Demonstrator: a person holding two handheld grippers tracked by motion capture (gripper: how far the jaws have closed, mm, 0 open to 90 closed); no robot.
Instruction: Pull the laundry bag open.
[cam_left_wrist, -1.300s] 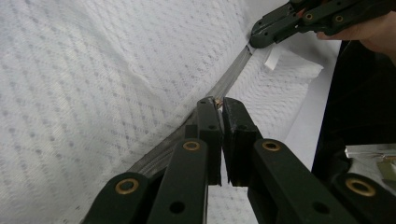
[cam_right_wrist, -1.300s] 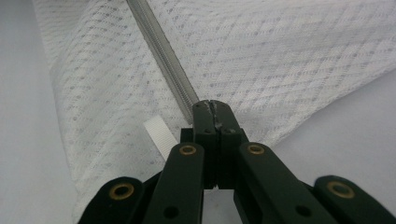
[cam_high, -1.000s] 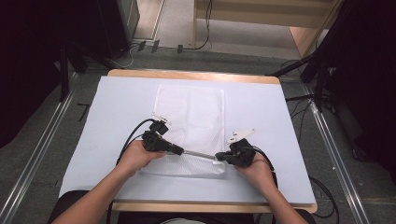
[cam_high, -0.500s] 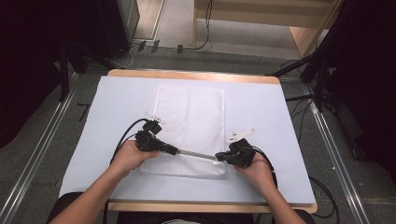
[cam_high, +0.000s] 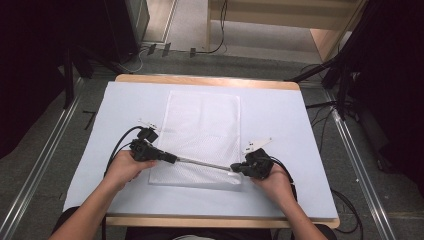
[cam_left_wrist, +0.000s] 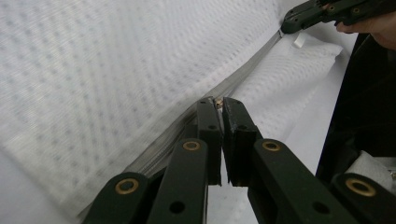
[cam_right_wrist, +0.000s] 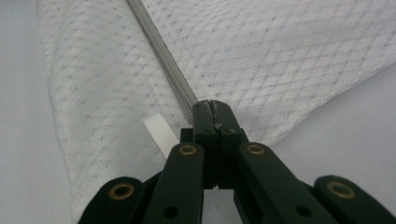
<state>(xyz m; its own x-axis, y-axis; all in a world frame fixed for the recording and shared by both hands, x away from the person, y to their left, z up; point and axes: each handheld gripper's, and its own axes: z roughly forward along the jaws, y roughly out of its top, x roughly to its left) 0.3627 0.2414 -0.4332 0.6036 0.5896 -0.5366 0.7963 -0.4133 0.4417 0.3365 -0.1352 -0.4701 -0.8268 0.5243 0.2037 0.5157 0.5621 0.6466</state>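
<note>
Tools (cam_high: 172, 159) on taut, roughly crosswise zipper (cam_high: 202, 163)

White mesh zip bag (cam_high: 202, 135) flat on table – grey zipper (cam_high: 202, 163) across near end.

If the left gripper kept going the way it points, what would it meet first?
Probably the right gripper: the left gripper points along the mesh bag's zipper, whose far end the right one holds.

The worktop (cam_high: 280, 107) wears a pale blue-white sheet, with its wooden edge (cam_high: 200, 80) showing along the far side. Metal rails (cam_high: 37, 170) run along the grey floor (cam_high: 240, 62) on both flanks, and dark cables (cam_high: 217, 47) trail beyond.
</note>
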